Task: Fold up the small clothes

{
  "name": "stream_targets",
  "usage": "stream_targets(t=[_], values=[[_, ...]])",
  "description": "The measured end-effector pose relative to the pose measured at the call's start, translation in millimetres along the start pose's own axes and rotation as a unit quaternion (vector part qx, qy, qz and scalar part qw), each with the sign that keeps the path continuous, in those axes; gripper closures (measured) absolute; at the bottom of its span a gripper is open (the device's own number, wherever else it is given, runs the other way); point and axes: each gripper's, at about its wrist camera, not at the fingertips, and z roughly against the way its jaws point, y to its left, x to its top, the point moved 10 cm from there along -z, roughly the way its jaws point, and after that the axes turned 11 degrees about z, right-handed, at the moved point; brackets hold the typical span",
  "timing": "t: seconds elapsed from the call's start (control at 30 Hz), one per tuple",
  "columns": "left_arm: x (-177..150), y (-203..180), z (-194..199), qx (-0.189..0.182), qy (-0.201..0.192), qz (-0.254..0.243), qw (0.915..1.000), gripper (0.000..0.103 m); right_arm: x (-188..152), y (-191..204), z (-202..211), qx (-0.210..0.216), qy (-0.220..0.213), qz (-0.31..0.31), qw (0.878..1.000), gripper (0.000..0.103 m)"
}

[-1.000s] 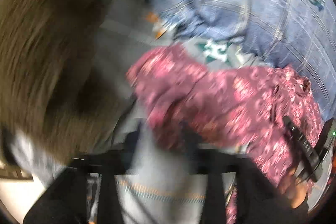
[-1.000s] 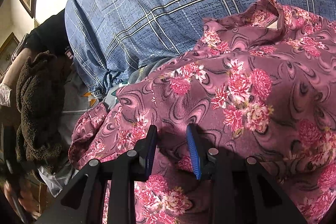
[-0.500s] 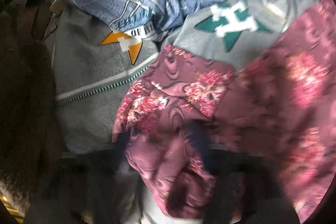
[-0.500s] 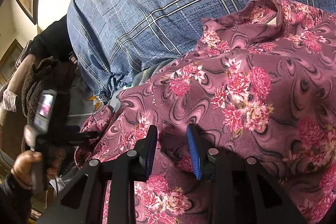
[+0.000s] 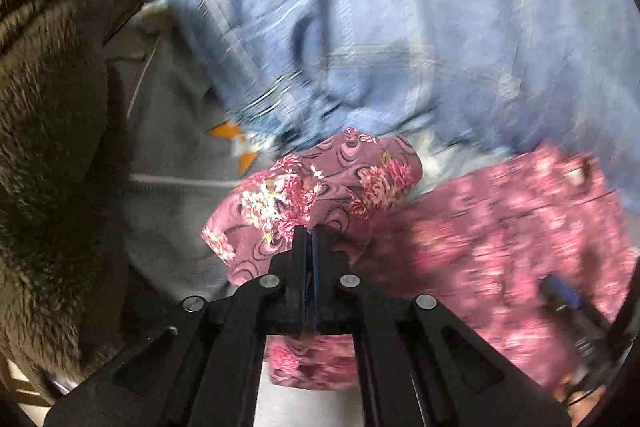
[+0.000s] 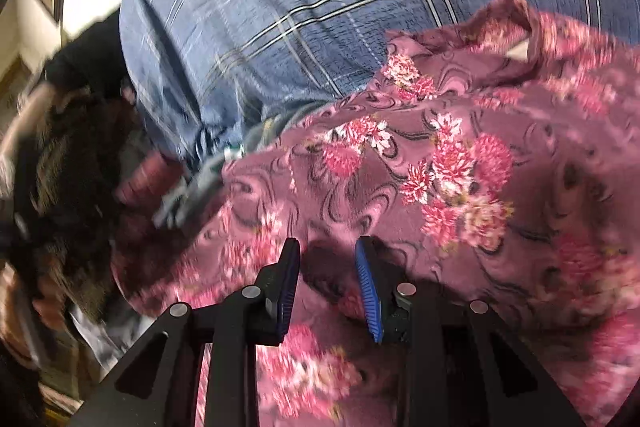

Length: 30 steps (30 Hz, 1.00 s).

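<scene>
A maroon garment with pink flowers (image 6: 460,187) lies spread over a pile of clothes. In the left wrist view my left gripper (image 5: 309,233) is shut on a sleeve or corner of this floral garment (image 5: 320,187) and holds it lifted and bunched. In the right wrist view my right gripper (image 6: 328,251) is open, its blue-padded fingers (image 6: 366,279) resting over the garment's body with cloth between them. The garment's collar (image 6: 520,31) shows at the upper right.
A blue plaid cloth (image 6: 320,7) lies behind the floral garment. A grey sweatshirt with an orange mark (image 5: 180,147) lies at the left. A brown furry garment (image 5: 48,147) hangs at the far left edge.
My left gripper has closed on the floral garment's end and pulled it up. The right gripper stays open in the same spot on the garment.
</scene>
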Motion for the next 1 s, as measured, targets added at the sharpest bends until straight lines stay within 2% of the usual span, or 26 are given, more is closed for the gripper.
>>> stream_targets(t=[0.1,0.2,0.37,0.57,0.7,0.87,0.93,1.0], values=[[8,-39,18,-0.036,-0.015,-0.012,0.9992,0.103,-5,-16,31,-0.003,-0.009,-0.017,1.0,0.064],[7,-84,35,-0.072,-0.025,-0.025,0.9968,0.103,-9,-46,62,-0.029,-0.021,-0.033,0.999,0.059],[-2,-167,62,-0.134,-0.035,-0.045,0.9893,0.103,-26,-110,123,-0.066,-0.047,-0.088,0.993,0.059],[-36,-251,71,-0.192,-0.007,-0.068,0.9791,0.103,-51,-146,165,-0.075,-0.059,-0.119,0.988,0.058],[-81,-299,50,-0.213,0.036,-0.081,0.9729,0.103,-65,-160,181,-0.076,-0.061,-0.129,0.987,0.058],[-134,-325,11,-0.212,0.114,-0.07,0.9681,0.102,-79,-172,192,-0.074,-0.059,-0.14,0.986,0.058],[-139,-321,11,-0.217,0.123,-0.062,0.9665,0.102,-77,-172,195,-0.071,-0.061,-0.142,0.985,0.058],[-134,-310,25,-0.241,0.117,-0.052,0.962,0.098,-72,-169,196,-0.067,-0.064,-0.14,0.986,0.057]])
